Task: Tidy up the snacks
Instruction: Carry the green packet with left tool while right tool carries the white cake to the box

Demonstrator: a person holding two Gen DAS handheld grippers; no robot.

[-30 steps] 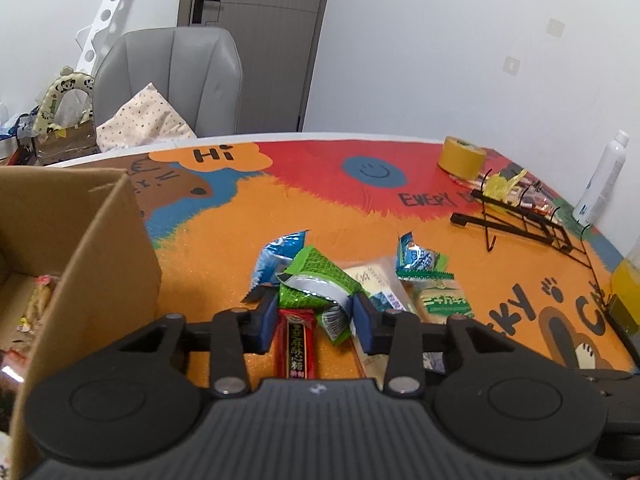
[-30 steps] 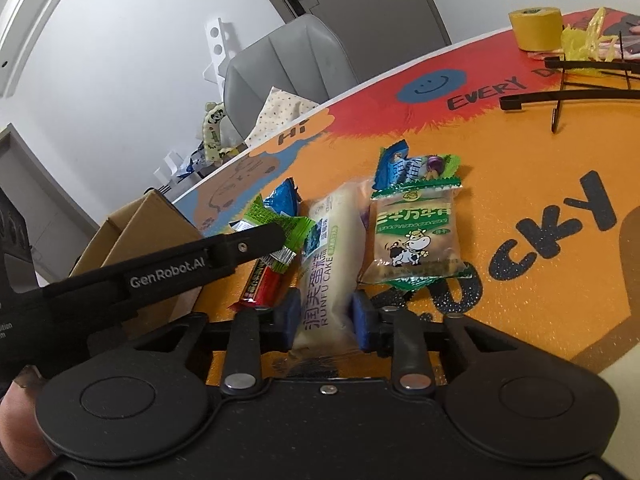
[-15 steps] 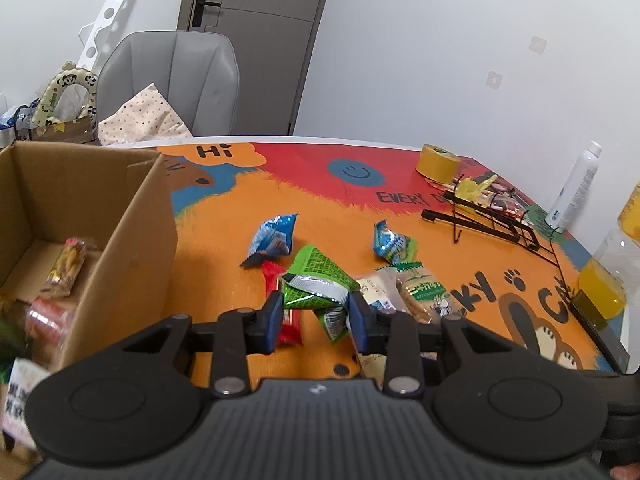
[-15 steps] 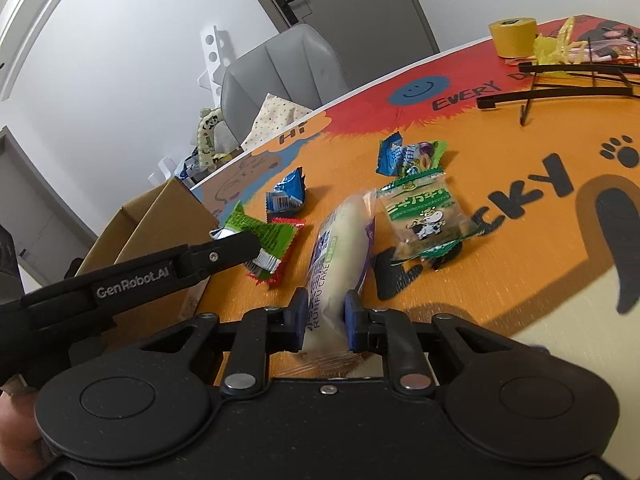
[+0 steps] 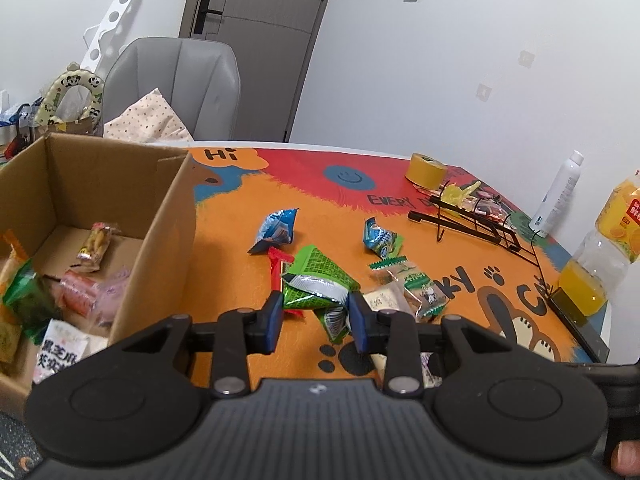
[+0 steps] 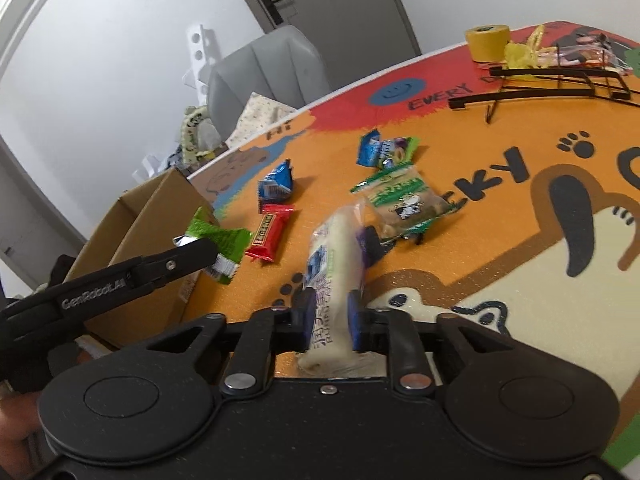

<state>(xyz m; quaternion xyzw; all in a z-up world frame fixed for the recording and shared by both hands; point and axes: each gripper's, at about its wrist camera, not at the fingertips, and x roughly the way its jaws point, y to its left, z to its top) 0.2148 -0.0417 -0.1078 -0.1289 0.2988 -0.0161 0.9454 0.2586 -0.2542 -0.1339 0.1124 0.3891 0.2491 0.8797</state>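
Observation:
My left gripper (image 5: 316, 320) is shut on a green snack packet (image 5: 316, 284), held above the orange mat beside the open cardboard box (image 5: 160, 240). In the right wrist view the same green packet (image 6: 218, 240) hangs by the box's corner (image 6: 140, 216). A long white cake packet (image 6: 332, 264) fills the gap in my right gripper (image 6: 329, 320), whose jaws are opening while the pads still touch it. On the mat lie a red bar (image 6: 270, 232), a blue packet (image 6: 276, 184), a blue-green packet (image 6: 384, 148) and a green-white biscuit packet (image 6: 404, 196).
Several snacks lie inside the box. A black wire rack (image 5: 472, 224), a yellow tape roll (image 5: 426, 168), a white spray bottle (image 5: 558, 196) and a juice bottle (image 5: 600, 248) stand along the table's far right. A grey chair (image 5: 176, 88) is behind the table.
Both grippers have drawn back and risen. The left carried the green packet off the pile toward the box, uncovering the red bar. The right closed on the cake packet and lifted its near end.

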